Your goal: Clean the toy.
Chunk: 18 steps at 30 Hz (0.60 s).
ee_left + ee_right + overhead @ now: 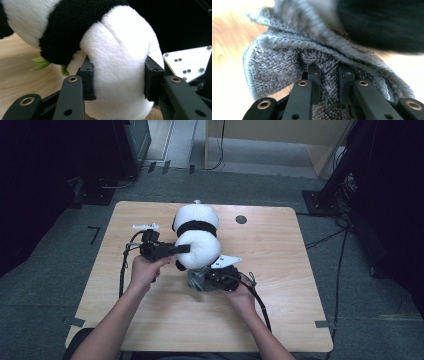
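Squeezing plush panda (120, 57) in left hand-held gripper (119, 81), right hand-held gripper (329, 82) pinching grey knit cloth (274, 62) beneath

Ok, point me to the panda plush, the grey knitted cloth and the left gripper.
panda plush (199, 247): high view, its white rounded part.
grey knitted cloth (274, 62): right gripper view, its flat knit face.
left gripper (119, 81): left gripper view, midway between the pads squeezing the plush.
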### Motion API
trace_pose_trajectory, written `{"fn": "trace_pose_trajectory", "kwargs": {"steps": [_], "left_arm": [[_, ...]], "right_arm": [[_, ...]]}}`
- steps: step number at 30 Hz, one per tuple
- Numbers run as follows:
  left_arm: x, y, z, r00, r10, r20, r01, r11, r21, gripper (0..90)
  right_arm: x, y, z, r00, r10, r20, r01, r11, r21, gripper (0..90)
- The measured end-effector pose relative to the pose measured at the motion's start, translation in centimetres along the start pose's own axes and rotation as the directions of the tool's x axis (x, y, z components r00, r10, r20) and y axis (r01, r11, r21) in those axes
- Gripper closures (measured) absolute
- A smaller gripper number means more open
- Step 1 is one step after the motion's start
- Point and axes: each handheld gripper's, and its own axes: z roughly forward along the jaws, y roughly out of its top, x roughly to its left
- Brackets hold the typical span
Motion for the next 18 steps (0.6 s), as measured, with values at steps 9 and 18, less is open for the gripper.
{"fn": "trace_pose_trajectory", "kwargs": {"steps": [9, 18], "left_arm": [[0.3, 0.2, -0.9, 0.9998, 0.015, -0.017, -0.015, 0.9999, 0.008, 54.5], [1.5, 0.1, -2.0, 0.9974, 0.019, -0.069, -0.020, 0.9997, -0.017, 54.2]], "right_arm": [[-3.4, -0.7, -1.8, 0.9896, 0.118, 0.083, -0.116, 0.993, -0.024, 77.3], [-6.8, -1.0, -4.0, 0.9674, 0.231, 0.104, -0.230, 0.973, -0.015, 76.7]]}}
